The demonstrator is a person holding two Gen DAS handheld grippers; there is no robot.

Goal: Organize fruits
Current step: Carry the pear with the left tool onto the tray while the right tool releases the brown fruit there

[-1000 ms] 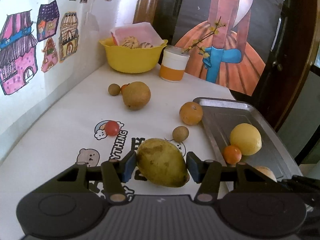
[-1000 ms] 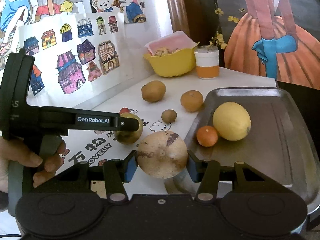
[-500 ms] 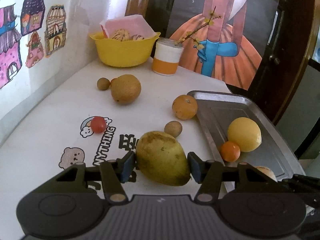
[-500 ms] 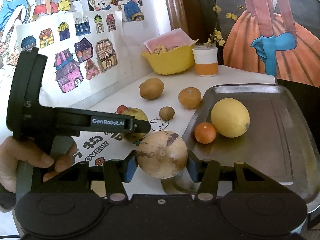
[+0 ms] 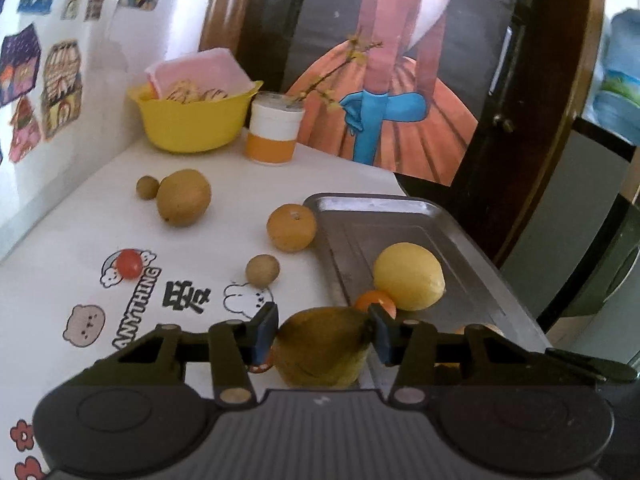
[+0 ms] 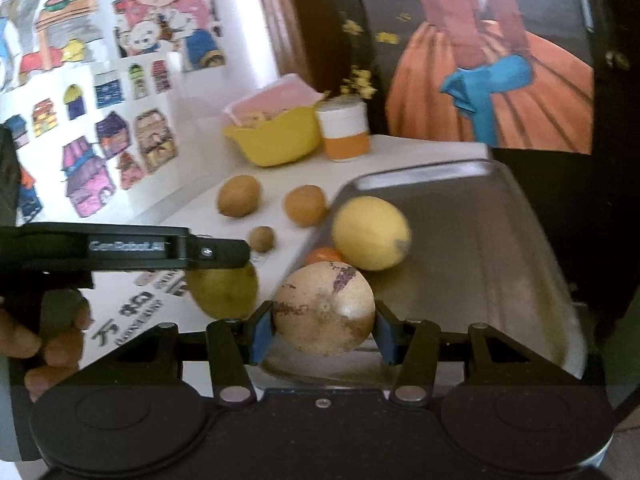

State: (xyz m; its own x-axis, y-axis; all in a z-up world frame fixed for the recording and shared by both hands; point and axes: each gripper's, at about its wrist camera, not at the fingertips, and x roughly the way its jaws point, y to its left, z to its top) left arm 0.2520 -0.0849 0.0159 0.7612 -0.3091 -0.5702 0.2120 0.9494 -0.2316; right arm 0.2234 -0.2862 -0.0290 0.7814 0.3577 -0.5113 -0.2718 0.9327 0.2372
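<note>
Left wrist view: the left hand-held gripper [image 5: 323, 334] grips a greenish mango [image 5: 322, 346] over the table edge, with the metal tray [image 5: 472, 280] just to its right. The right hand-held gripper [image 6: 324, 330] clamps a pale round fruit [image 6: 324, 308] already above the tray's near rim, so it looks nearer.

I see a dull, scuffed metal tray [image 5: 404, 216], a glossy yellow plastic bowl [image 5: 192, 130], and a smooth printed cloth over the table [image 5: 80, 248]; my matt black gripper [image 5: 323, 328] looks plastic.
</note>
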